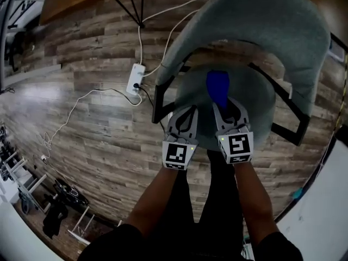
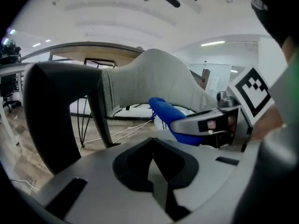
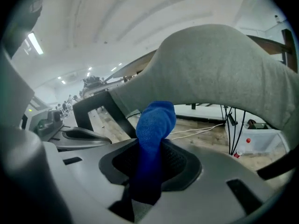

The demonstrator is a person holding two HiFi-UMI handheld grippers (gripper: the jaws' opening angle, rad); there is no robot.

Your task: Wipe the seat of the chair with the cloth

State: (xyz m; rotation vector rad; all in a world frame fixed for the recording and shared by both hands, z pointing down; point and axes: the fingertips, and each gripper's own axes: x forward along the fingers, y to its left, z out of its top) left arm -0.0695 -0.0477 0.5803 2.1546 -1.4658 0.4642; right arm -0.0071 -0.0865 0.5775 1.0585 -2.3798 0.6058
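My right gripper (image 1: 229, 111) pinched the blue cloth (image 1: 217, 86) over the chair seat (image 1: 256, 98). My left gripper (image 1: 186, 116) was pressed together, empty. I judged the bunched cloth could slip free once dragged across the fabric.

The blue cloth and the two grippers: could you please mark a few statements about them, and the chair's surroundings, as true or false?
1. The right gripper is shut on the blue cloth. True.
2. The left gripper holds a corner of the blue cloth. False: its jaws are together with nothing between them.
3. The blue cloth lies spread flat on the seat. False: it is bunched up and sticks out of the right gripper.
4. A white power strip lies on the wooden floor beside the chair. True.
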